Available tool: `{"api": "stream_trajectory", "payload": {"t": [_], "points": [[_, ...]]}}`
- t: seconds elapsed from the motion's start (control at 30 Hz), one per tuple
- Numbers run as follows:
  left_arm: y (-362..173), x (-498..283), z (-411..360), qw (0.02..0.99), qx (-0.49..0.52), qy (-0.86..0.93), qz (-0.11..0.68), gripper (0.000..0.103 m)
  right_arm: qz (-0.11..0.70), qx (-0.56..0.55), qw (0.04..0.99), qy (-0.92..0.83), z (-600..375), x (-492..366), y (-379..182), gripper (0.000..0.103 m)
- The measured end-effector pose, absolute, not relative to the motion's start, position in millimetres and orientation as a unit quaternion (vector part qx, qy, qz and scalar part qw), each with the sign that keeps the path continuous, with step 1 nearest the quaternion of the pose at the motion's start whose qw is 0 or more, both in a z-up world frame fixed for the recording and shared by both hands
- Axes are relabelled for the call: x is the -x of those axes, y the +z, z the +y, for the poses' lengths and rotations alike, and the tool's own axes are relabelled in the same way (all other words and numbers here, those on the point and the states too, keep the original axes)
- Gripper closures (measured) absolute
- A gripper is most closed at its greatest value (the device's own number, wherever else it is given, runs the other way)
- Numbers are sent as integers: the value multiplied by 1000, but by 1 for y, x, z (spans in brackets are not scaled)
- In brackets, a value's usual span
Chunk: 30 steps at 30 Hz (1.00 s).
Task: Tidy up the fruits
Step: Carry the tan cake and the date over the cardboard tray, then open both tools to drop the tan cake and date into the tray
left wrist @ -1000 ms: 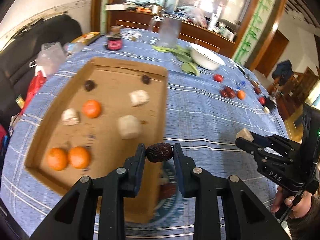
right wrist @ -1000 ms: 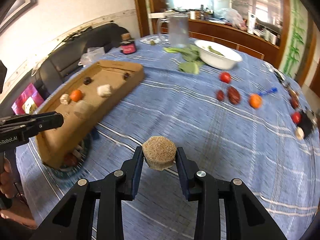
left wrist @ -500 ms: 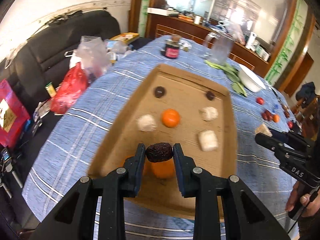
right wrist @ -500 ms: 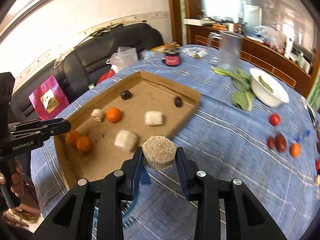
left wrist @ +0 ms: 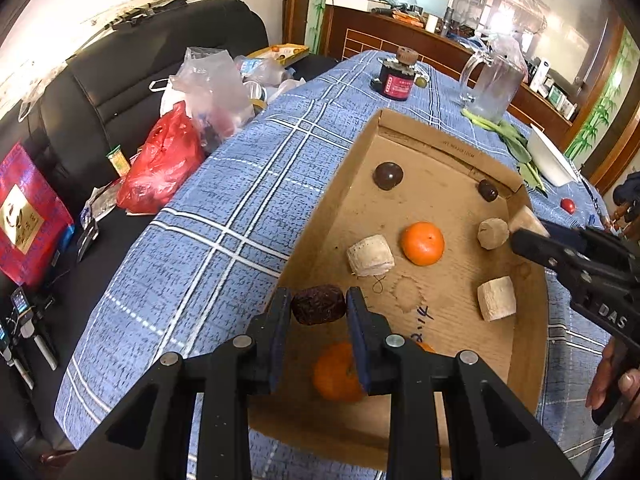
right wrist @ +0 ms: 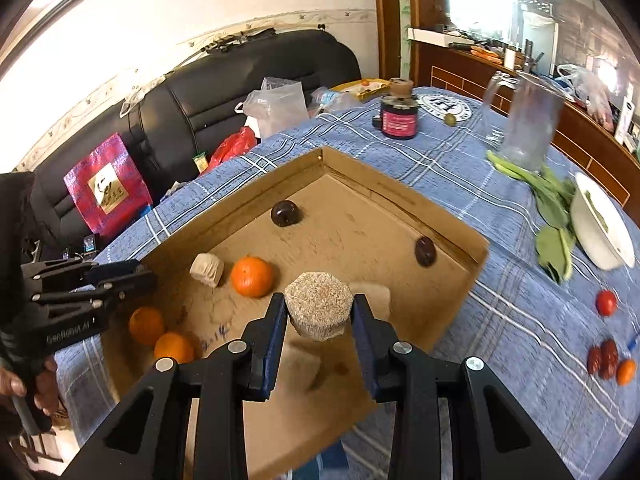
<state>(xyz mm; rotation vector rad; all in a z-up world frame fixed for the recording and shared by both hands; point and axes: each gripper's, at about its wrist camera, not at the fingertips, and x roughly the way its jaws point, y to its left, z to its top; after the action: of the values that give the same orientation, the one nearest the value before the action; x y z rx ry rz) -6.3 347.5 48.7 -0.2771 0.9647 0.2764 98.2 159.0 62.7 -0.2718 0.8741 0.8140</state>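
My left gripper (left wrist: 318,312) is shut on a wrinkled dark red date (left wrist: 318,305), held above the near left part of the cardboard tray (left wrist: 532,308). My right gripper (right wrist: 319,314) is shut on a tan hexagonal cake (right wrist: 319,310) over the tray (right wrist: 452,280). Inside the tray lie oranges (left wrist: 422,243) (right wrist: 252,276), pale cakes (left wrist: 370,255) and two dark round fruits (left wrist: 387,175) (right wrist: 285,213). The right gripper also shows at the right of the left wrist view (left wrist: 520,236), the left gripper at the left of the right wrist view (right wrist: 136,276).
Loose on the blue checked tablecloth (right wrist: 520,320) are red dates (right wrist: 604,356), a small orange (right wrist: 625,372) and a red tomato (right wrist: 606,302). A white bowl (right wrist: 600,228), greens, a glass jug (right wrist: 526,128) and a dark jar (right wrist: 398,118) stand beyond. A black sofa with bags lies left.
Both grippers have swung left over the tray with their loads still held. The tray fills more of each view, and the loose fruit has slid to the right edge.
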Motion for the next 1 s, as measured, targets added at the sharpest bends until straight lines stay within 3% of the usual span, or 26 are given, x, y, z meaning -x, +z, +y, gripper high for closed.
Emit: {"api": "stream_trajectory", "payload": {"t": [0.87, 1.0], "points": [[26, -21, 339, 854, 100, 118, 496, 75, 431, 200, 793, 382, 215, -126, 20, 67], [28, -18, 336, 854, 98, 119, 496, 70, 429, 211, 794, 375, 215, -123, 20, 52]]}}
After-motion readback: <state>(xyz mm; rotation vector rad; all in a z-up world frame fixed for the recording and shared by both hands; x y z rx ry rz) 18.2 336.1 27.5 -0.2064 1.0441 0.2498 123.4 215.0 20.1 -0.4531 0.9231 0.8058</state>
